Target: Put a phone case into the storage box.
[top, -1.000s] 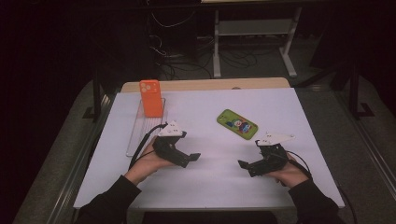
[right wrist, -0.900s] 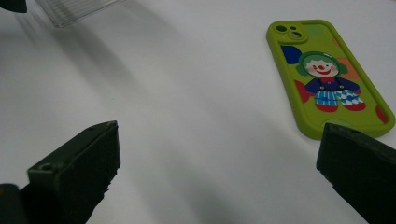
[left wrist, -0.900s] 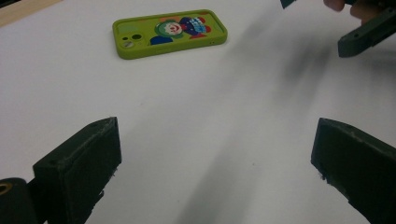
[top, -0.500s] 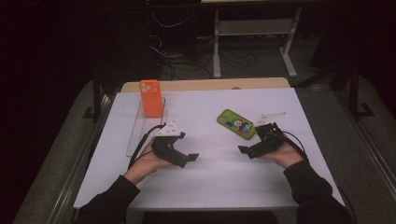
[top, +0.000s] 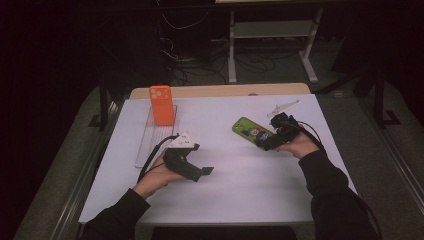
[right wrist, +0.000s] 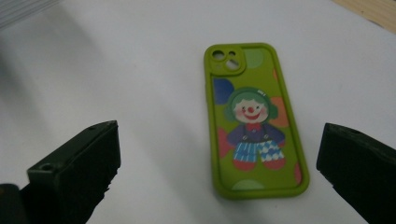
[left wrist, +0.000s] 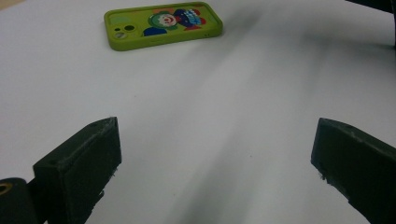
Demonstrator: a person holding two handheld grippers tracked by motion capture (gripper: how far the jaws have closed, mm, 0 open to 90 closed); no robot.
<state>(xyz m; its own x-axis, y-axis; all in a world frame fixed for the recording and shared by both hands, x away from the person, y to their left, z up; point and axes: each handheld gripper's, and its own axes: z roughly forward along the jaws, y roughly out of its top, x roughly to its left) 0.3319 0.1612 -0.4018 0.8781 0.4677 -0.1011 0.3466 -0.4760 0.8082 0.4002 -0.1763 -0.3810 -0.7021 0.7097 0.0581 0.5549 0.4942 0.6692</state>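
Picking up the phone case is the step in hand, judging by the right hand-held gripper (top: 268, 143), which hovers released, jaws spread wide, at the case's near end. On the white-covered table (top: 225, 190), the green rubbery phone case with a clown print (right wrist: 254, 121) lies flat, right of centre. Straddle its long sides squarely, then lower and close gently. The left hand-held gripper (top: 200, 172) rests released, well apart.

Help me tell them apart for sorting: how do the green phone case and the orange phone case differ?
The green phone case lies flat on the white table, while the orange phone case stands upright in a clear tray. The green one bears a clown picture; the orange looks plain. Both show camera cutouts.
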